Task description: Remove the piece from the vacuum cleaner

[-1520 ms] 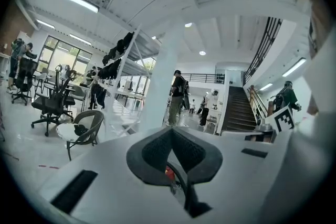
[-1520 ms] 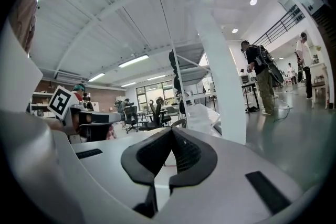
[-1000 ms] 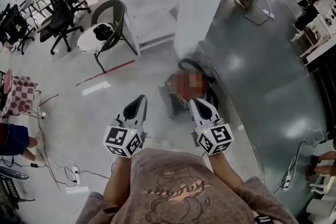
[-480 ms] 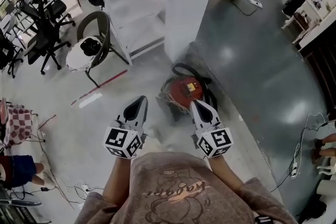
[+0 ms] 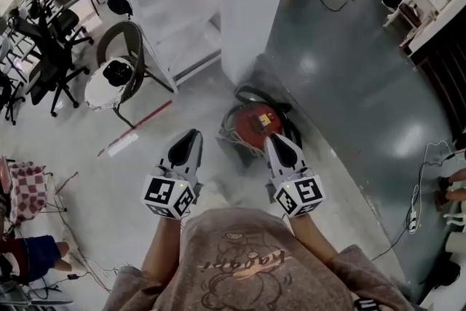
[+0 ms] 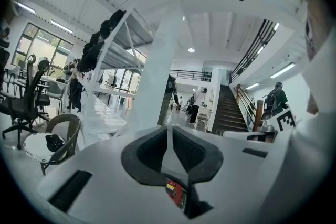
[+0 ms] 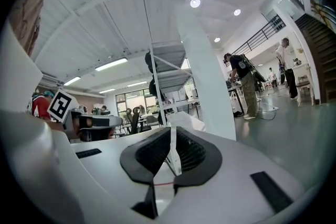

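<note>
A red canister vacuum cleaner with a black hose looped round it sits on the floor at the foot of a white pillar. My left gripper hovers just left of it and my right gripper hangs over its near right edge; both are held in the air, apart from it. Both are shut with nothing between the jaws. In the left gripper view the shut left gripper shows a sliver of the red vacuum cleaner below its pads. The right gripper points level across the room.
A round-seated chair stands to the left, with black office chairs beyond it. White shelving runs beside the pillar. Red floor tape lies left of the vacuum. Cables and a power strip lie at the right; people stand far off.
The head view has shifted forward, so the chair and shelving slid left and the vacuum now shows plainly. Both grippers stay shut in the same spots in the picture.
</note>
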